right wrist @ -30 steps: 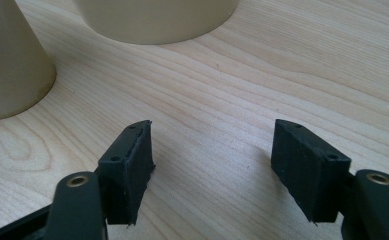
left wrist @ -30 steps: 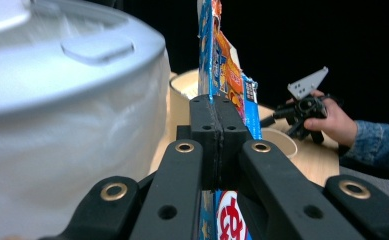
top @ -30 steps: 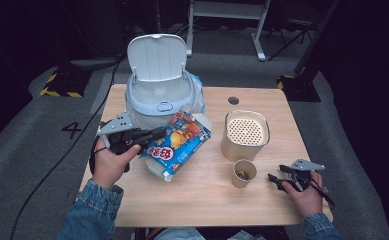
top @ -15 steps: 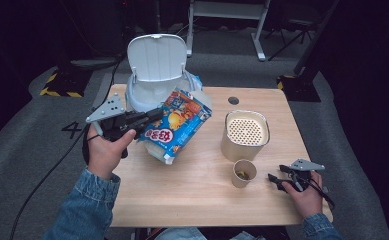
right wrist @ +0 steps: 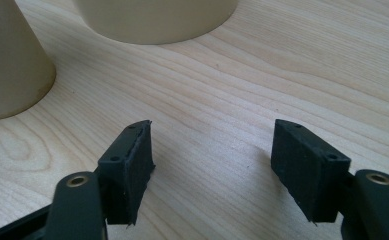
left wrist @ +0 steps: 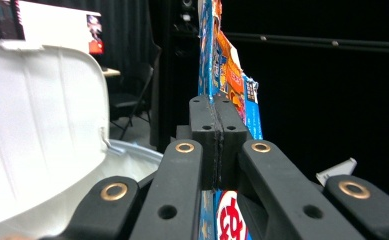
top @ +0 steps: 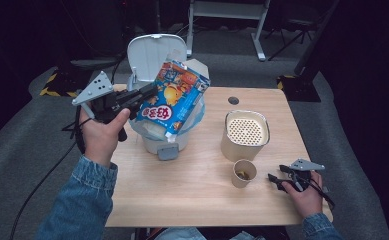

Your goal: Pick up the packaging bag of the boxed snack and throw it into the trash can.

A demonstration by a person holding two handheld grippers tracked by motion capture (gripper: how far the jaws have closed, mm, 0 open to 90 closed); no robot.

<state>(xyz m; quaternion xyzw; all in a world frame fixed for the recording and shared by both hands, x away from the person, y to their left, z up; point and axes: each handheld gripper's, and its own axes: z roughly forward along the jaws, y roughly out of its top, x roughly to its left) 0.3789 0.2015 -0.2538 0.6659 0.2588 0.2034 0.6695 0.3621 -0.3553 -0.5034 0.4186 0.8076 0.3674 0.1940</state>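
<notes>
Snack bag [top: 172, 97] pinched in the left gripper [top: 144, 96], held in the air over the open white bin [top: 168, 142] at the table's 11 o'clock.

Bag is a thin printed pouch: I'd judge it light, soft, crinkly, a bit slick, contents probably crushable. Left jaws are pressed together on its flat edge [left wrist: 217, 75], and the sheet stands upright above the pads in the left gripper view; an edge or seam grip like this looks right to me, since a squeeze on the body would likely crush or slip. Bin lid [top: 154, 55] stands open at 12 o'clock of the bag. Perforated beige canister [top: 246, 135] sits at 3 o'clock of the bin, small paper cup [top: 244, 173] just beside it toward 6. Right gripper [top: 278, 181] rests on the table [top: 182, 200] near 4 o'clock, jaws apart, nothing between them.
</notes>
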